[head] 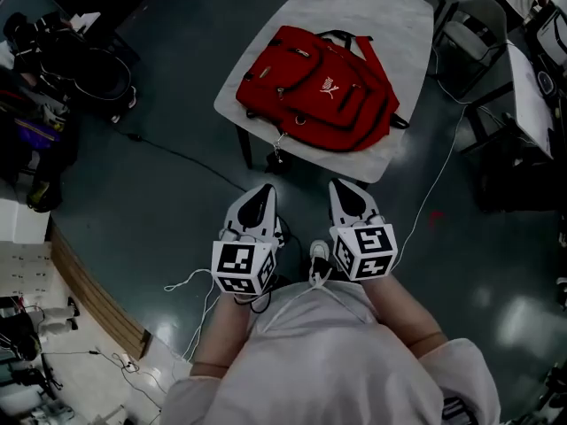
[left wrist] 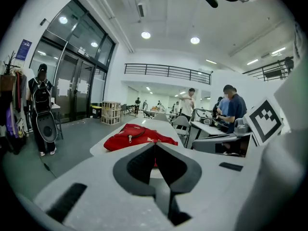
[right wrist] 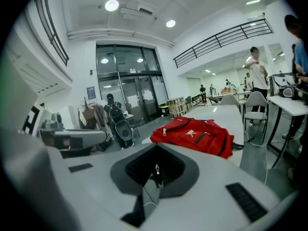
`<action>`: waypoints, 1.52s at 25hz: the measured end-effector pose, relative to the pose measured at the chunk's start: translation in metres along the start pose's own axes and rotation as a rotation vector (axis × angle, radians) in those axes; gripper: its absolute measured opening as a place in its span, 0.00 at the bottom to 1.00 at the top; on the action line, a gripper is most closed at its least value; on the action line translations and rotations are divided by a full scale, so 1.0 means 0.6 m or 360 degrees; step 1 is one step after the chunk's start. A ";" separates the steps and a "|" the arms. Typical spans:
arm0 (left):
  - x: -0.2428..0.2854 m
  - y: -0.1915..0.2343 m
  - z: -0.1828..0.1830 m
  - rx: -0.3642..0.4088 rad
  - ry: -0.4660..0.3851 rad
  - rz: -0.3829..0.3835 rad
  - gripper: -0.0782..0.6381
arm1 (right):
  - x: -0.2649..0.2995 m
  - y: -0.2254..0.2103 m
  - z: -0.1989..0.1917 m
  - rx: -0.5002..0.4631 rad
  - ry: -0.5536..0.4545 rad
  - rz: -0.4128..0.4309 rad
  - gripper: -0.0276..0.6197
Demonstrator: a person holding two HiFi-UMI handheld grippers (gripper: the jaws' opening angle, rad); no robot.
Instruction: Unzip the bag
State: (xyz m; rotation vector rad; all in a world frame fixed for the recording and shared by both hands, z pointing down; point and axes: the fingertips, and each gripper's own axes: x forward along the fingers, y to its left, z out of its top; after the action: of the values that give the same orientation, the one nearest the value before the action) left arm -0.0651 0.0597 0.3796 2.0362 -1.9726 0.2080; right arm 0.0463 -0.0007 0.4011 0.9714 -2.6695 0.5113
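A red backpack (head: 314, 87) lies flat on a white table (head: 390, 16), and a zip pull (head: 279, 144) dangles over the table's near edge. The backpack also shows ahead in the left gripper view (left wrist: 137, 136) and the right gripper view (right wrist: 192, 134), its zips closed. Both grippers hang over the floor short of the table, side by side and pointing at it. My left gripper (head: 260, 197) (left wrist: 155, 143) has its jaw tips touching, with nothing in them. My right gripper (head: 345, 193) (right wrist: 156, 147) is shut and empty too.
A grey chair (head: 469, 34) stands at the table's far right. Black bags and gear (head: 71, 60) pile up at the left. A black cable (head: 177, 153) and a white one (head: 434, 193) cross the dark floor. People (left wrist: 231, 105) stand at desks farther off.
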 end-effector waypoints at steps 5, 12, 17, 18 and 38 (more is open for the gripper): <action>0.054 0.021 -0.019 -0.0062 0.0087 0.0002 0.14 | 0.053 -0.037 -0.010 -0.0026 0.0107 0.0016 0.08; 0.129 0.073 -0.033 -0.0089 0.0184 -0.0104 0.14 | 0.129 -0.029 -0.042 -0.0043 0.0278 0.0063 0.08; 0.194 0.127 -0.037 -0.0046 0.0260 -0.0293 0.14 | 0.198 -0.020 -0.058 0.0027 0.0356 -0.0082 0.08; 0.206 0.138 -0.039 -0.0032 0.0277 -0.0334 0.14 | 0.214 -0.016 -0.064 0.0042 0.0375 -0.0109 0.08; 0.411 0.241 -0.139 0.0272 0.0434 -0.1031 0.14 | 0.455 -0.002 -0.207 0.0557 0.0674 -0.0591 0.25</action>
State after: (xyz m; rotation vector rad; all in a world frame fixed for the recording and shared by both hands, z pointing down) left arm -0.1883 -0.1506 0.5501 2.4751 -1.0974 0.4833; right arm -0.1417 -0.1059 0.6096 1.2521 -2.0050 0.9892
